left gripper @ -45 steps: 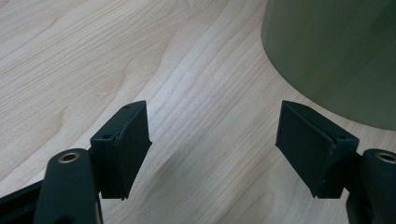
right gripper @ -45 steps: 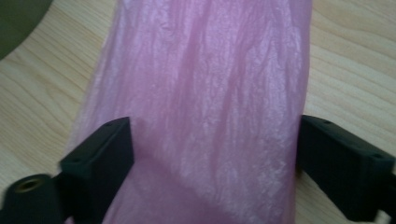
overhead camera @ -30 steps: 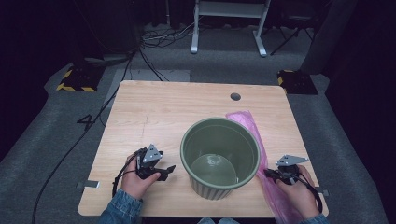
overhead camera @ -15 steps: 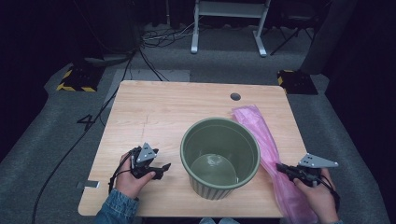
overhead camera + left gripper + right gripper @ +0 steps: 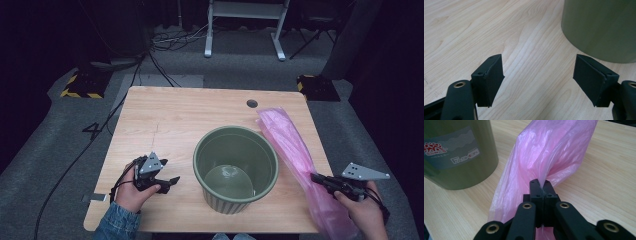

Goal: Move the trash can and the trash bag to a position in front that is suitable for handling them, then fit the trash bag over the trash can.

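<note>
A green plastic bin [image 5: 235, 170] stands upright and empty near the table's front middle. A long pink plastic bag [image 5: 292, 150] lies along the table's right side, from the back toward the front edge. My right gripper [image 5: 319, 178] is shut on the bag's near part, and the film [image 5: 549, 157] bunches up where the jaws pinch it. The bin's labelled wall [image 5: 456, 152] rises to the left in the right gripper view. Left of the bin, my left gripper [image 5: 170, 182] rests low over the wood. Its jaws stand wide apart with bare table between them, and the bin [image 5: 599, 27] is just beyond.
The wooden table [image 5: 165, 125] has a round cable hole [image 5: 252, 103] at its back right. Cables and a white desk frame [image 5: 245, 25] are on the grey floor behind. A black and yellow base [image 5: 80, 85] sits on the floor at the left.
My right gripper has pulled outward to the right past the table's edge with the pink bag, drawing the bag's near end along. The left gripper has barely moved.
</note>
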A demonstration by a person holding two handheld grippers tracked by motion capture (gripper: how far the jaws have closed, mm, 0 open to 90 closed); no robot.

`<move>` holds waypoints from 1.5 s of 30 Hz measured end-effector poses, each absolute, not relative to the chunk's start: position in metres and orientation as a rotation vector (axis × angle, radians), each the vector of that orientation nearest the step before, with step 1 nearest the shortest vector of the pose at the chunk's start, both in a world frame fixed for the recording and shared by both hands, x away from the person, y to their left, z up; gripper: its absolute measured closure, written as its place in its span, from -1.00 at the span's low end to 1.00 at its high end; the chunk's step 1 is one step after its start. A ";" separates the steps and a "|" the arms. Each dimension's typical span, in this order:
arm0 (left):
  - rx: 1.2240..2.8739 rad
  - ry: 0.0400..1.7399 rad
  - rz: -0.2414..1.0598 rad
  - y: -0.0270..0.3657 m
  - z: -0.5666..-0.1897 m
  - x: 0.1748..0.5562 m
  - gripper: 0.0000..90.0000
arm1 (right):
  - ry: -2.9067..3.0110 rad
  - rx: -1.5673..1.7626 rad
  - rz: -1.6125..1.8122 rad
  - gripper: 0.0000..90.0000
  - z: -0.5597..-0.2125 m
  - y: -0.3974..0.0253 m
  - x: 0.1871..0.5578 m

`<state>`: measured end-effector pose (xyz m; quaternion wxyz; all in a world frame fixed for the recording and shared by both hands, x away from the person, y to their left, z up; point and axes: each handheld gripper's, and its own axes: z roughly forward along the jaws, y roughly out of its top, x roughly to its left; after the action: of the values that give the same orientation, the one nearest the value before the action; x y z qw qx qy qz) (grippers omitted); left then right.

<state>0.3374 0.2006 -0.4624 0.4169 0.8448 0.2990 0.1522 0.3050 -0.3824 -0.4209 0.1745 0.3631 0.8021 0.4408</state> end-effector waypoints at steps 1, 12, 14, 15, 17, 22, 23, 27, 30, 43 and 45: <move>2.114 0.746 0.380 0.201 -0.461 0.337 -0.46 | 2.279 1.023 1.243 1.00 -0.418 -0.385 0.305; 2.100 0.733 0.382 0.204 -0.442 0.339 -0.46 | 2.274 0.961 1.292 1.00 -0.396 -0.389 0.306; 2.099 0.730 0.387 0.206 -0.438 0.340 -0.46 | 2.279 0.943 1.294 1.00 -0.391 -0.390 0.306; 2.096 0.726 0.392 0.206 -0.436 0.341 -0.46 | 2.279 0.937 1.301 1.00 -0.388 -0.390 0.307; 2.089 0.726 0.395 0.208 -0.431 0.341 -0.46 | 2.279 0.925 1.311 1.00 -0.383 -0.391 0.307; 2.064 0.727 0.411 0.211 -0.422 0.343 -0.46 | 2.280 0.878 1.321 1.00 -0.366 -0.393 0.305; 2.057 0.731 0.416 0.211 -0.420 0.343 -0.46 | 2.279 0.872 1.322 1.00 -0.363 -0.393 0.305; 2.031 0.725 0.428 0.212 -0.412 0.344 -0.46 | 2.272 0.840 1.342 1.00 -0.349 -0.394 0.300; 2.024 0.708 0.439 0.210 -0.407 0.345 -0.46 | 2.274 0.812 1.356 1.00 -0.340 -0.393 0.295; 2.021 0.633 0.462 0.199 -0.387 0.350 -0.47 | 2.303 0.708 1.433 1.00 -0.313 -0.385 0.265; 2.022 0.624 0.463 0.198 -0.385 0.351 -0.47 | 2.301 0.700 1.443 1.00 -0.310 -0.384 0.262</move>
<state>0.3506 0.1979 -0.3849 0.4684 0.8247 0.2546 0.1886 0.2618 -0.3844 -0.3101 0.1679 0.2460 0.8087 0.5072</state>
